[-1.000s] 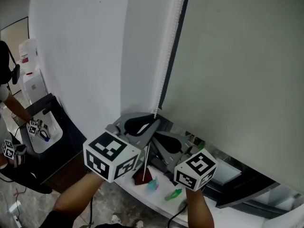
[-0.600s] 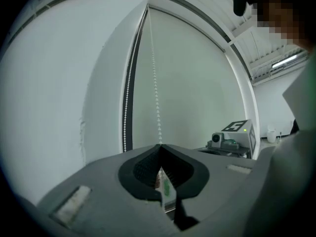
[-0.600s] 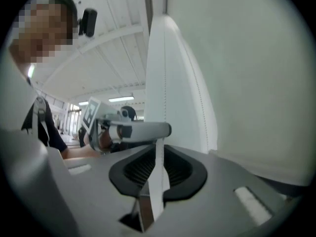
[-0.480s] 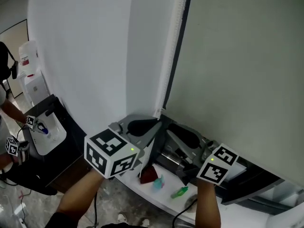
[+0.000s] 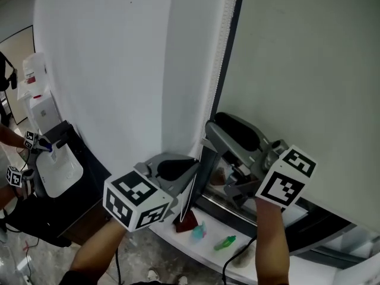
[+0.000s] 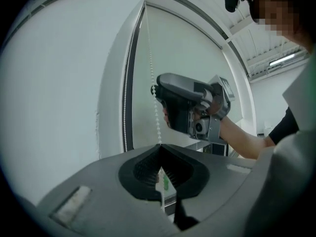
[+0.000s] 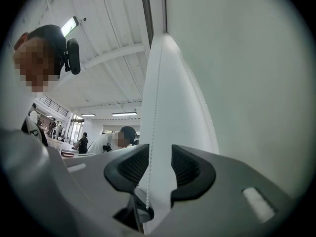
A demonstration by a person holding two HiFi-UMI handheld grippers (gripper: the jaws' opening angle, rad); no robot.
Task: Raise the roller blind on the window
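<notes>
The pale roller blind point(image 5: 297, 70) hangs over the window. Its white bead chain point(image 5: 217, 58) runs down the dark frame at the blind's left edge. Low down, my left gripper point(image 5: 193, 164) is shut on the bead chain point(image 6: 157, 117), which passes between its closed pads point(image 6: 159, 149). Higher and to the right, my right gripper point(image 5: 215, 156) is raised against the frame, and it shows above the left jaws point(image 6: 182, 107). Its jaws are opening. The chain point(image 7: 152, 147) hangs loose in the gap between them point(image 7: 159, 167), touching neither pad.
A white wall point(image 5: 101, 70) lies left of the window. On the sill point(image 5: 178, 239) below sit a dark red object point(image 5: 187, 220) and small teal point(image 5: 199, 230) and green point(image 5: 221, 242) items. At far left, another person with grippers point(image 5: 12, 177) stands by a white device point(image 5: 56, 171).
My right gripper has opened, let go of the chain and risen from beside the left gripper to higher up the frame. The left gripper has closed on the chain and stayed low.
</notes>
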